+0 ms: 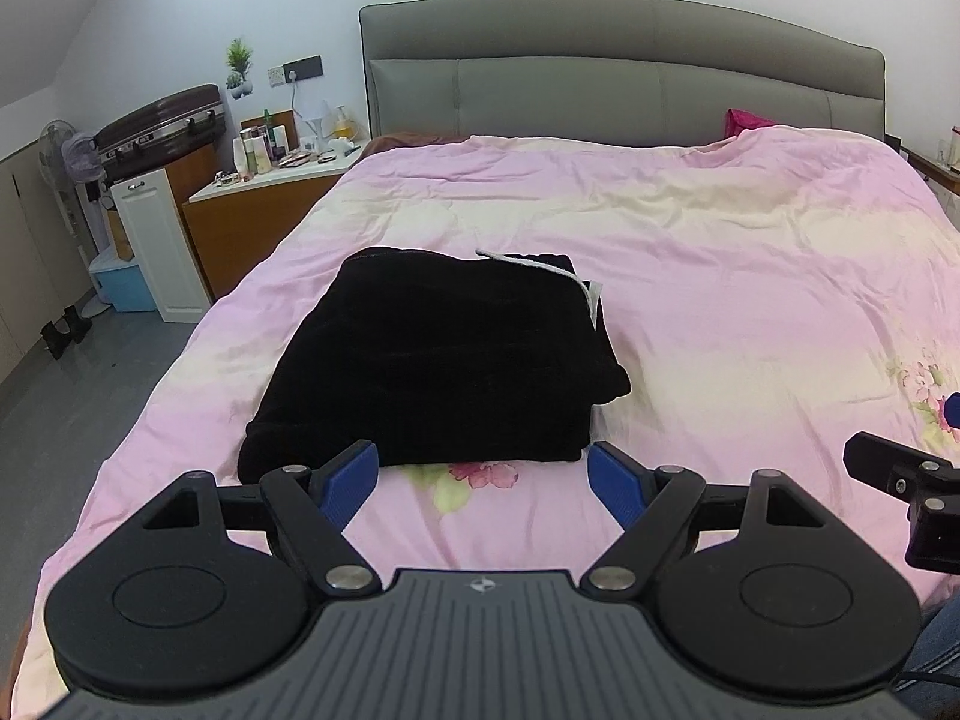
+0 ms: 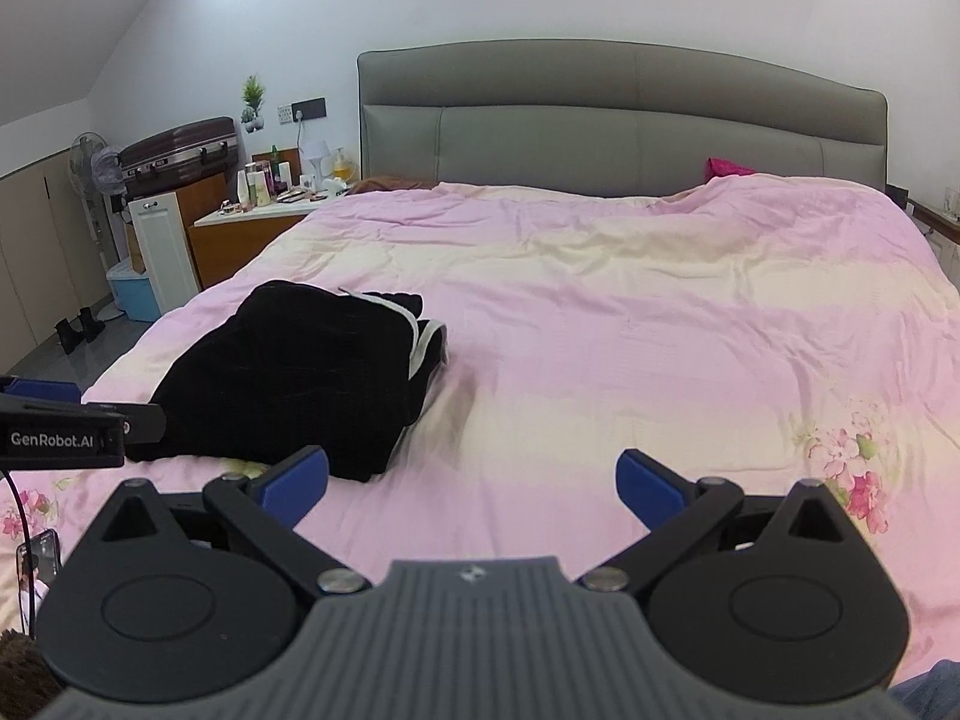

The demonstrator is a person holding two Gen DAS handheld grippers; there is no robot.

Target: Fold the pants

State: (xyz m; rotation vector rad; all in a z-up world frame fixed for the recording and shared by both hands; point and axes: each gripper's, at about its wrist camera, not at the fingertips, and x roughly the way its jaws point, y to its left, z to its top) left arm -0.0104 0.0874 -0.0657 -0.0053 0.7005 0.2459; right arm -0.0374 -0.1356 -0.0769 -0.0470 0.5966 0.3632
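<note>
Since the black, plush-looking pants (image 1: 438, 360) already lie as a squat, roughly rectangular bundle on the bed's pink and cream floral quilt (image 1: 720, 276), the chief danger I judge from here is undoing the fold rather than failing to make it. The left gripper (image 1: 483, 474), black with ribbed blue pads, hangs just short of the bundle's near edge with its jaws spread wide and nothing between them; a careless nudge or a low pass could catch the thick top layer and drag it askew. The right gripper (image 2: 474, 480), likewise spread wide and empty, hovers over bare quilt to the right of the bundle. The pants' fabric looks soft and heavy, swallowing light so its creases are hard to read, and a white trim (image 1: 591, 294) curls out at the far right corner, where the layers seem loosest and most likely to slump open. The quilt is thin, smooth and wrinkled, so it may slide or bunch beneath the bundle if anything presses sideways.
</note>
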